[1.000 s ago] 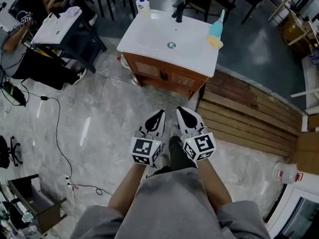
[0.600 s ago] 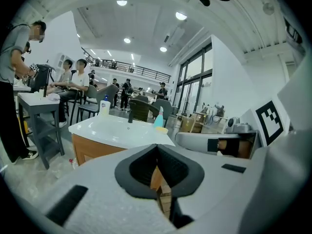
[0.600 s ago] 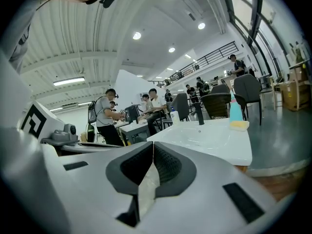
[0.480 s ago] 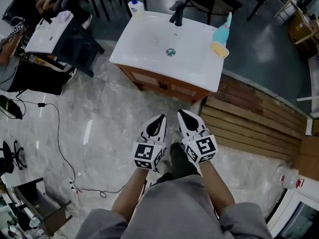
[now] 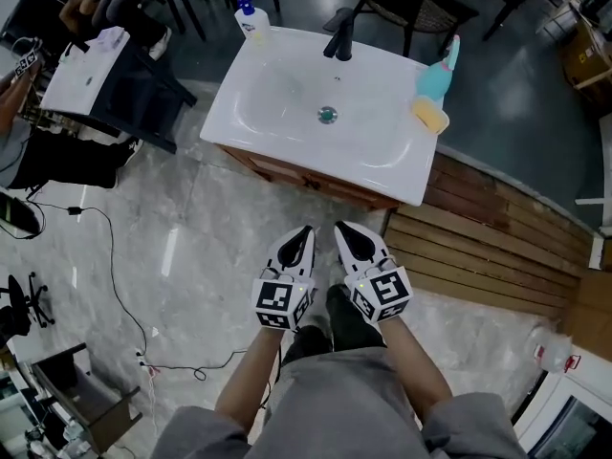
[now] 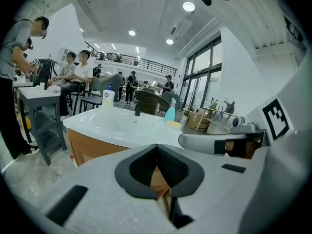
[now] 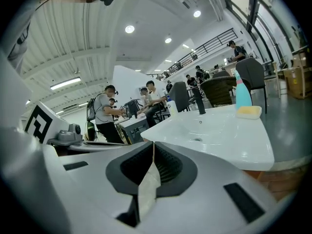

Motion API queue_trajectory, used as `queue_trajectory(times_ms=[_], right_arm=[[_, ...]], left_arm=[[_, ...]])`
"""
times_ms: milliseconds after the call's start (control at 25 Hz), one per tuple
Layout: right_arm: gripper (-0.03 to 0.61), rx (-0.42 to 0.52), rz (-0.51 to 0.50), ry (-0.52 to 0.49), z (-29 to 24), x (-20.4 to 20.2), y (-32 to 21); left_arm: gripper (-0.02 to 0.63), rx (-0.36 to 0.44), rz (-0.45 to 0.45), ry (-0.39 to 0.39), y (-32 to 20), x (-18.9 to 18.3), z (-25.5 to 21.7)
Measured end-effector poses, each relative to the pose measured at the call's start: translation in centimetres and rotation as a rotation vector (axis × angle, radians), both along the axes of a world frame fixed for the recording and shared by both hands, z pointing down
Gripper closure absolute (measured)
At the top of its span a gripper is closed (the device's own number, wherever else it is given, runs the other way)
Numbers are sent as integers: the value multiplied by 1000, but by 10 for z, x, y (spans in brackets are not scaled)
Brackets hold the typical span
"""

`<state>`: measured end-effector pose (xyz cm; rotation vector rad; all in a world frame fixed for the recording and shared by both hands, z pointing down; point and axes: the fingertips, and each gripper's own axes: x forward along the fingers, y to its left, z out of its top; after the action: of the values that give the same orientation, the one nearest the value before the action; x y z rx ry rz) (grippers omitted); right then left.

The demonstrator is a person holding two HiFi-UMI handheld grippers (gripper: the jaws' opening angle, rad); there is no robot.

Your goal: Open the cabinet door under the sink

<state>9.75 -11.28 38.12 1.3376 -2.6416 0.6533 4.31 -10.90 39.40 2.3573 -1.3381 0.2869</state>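
The white sink top [image 5: 287,103] rests on a brown wooden cabinet [image 5: 287,171], of which only a thin strip of front shows from above. In the left gripper view the cabinet's wood front [image 6: 90,147] is lower left, below the basin [image 6: 122,126]. My left gripper [image 5: 305,230] and right gripper [image 5: 340,229] are side by side over the marble floor, short of the cabinet and pointing at it. Both are shut with nothing between the jaws, as the left gripper [image 6: 157,147] and right gripper [image 7: 152,146] show. The basin [image 7: 219,130] fills the right gripper view's right side.
On the sink stand a black tap [image 5: 339,32], a soap bottle [image 5: 251,19], a blue spray bottle [image 5: 438,75] and a yellow sponge [image 5: 430,115]. Wooden planks [image 5: 497,247] lie right of the cabinet. A dark table [image 5: 96,60] with people stands left; cables [image 5: 105,247] cross the floor.
Both grippers have moved forward together towards the sink and sunk a little. The sink now looks larger and nearer, and its top hides more of the cabinet front. The jaws stayed shut.
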Motion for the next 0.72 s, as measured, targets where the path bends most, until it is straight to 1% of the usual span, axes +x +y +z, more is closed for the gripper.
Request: queue_trajectory(times_ms=[280, 520, 720], right_arm=[[566, -42, 1, -10, 34, -5, -23], [566, -76, 29, -3, 71, -12, -35], [566, -91, 72, -9, 87, -17, -40]], left_arm=[[604, -30, 33, -27, -19, -1, 35], [604, -58, 65, -40, -38, -13, 69], [604, -67, 106, -45, -46, -16, 85]])
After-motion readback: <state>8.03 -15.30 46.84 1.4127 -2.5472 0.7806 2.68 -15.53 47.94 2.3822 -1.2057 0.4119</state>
